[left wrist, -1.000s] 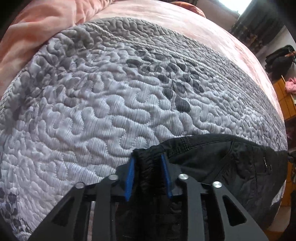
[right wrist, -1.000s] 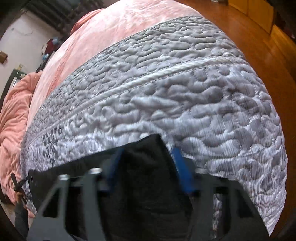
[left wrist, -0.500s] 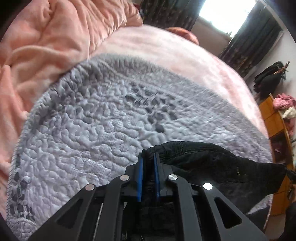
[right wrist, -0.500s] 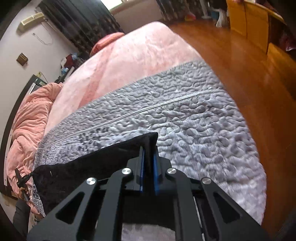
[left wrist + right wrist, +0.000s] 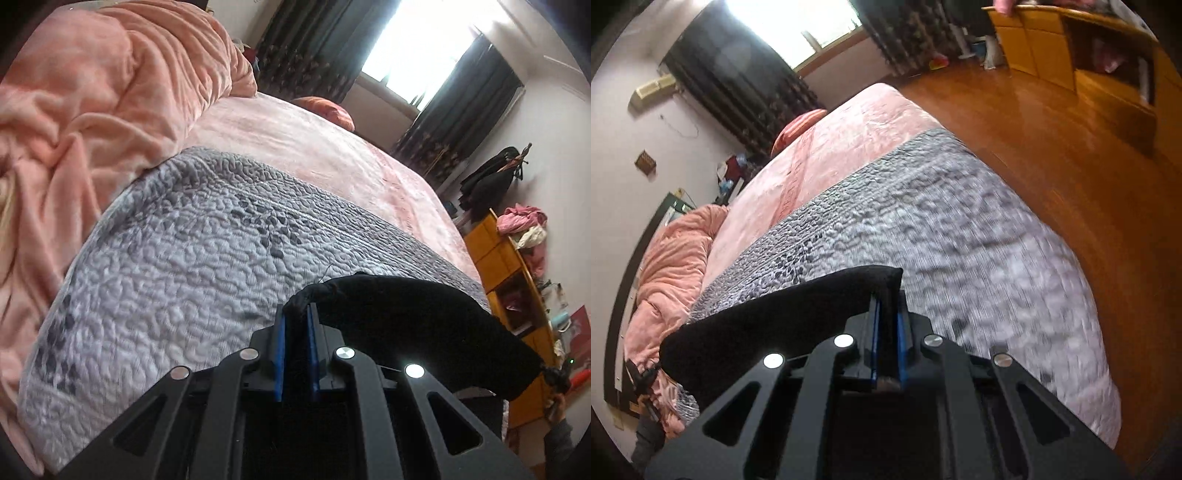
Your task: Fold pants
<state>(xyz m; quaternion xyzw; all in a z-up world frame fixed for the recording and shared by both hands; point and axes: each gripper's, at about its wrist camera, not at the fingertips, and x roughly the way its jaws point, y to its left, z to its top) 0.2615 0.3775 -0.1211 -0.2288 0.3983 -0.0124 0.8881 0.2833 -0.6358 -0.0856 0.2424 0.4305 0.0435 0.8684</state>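
Note:
The black pants [image 5: 406,317] hang stretched between my two grippers, lifted above the grey quilted bedspread [image 5: 177,266]. My left gripper [image 5: 295,314] is shut on one gathered corner of the pants. In the right wrist view my right gripper [image 5: 886,306] is shut on the other corner, and the black cloth [image 5: 783,317] runs off to the left above the grey bedspread [image 5: 960,236]. The lower part of the pants is hidden below the grippers.
A crumpled pink blanket [image 5: 92,103] lies at the left of the bed on a pink sheet [image 5: 303,147]. A wooden floor [image 5: 1071,155] lies right of the bed. An orange wooden cabinet [image 5: 517,280] with clothes stands by the wall.
Both grippers closed on the pants' corners and rose, lifting the pants off the bedspread. The bed now looks farther away in both views.

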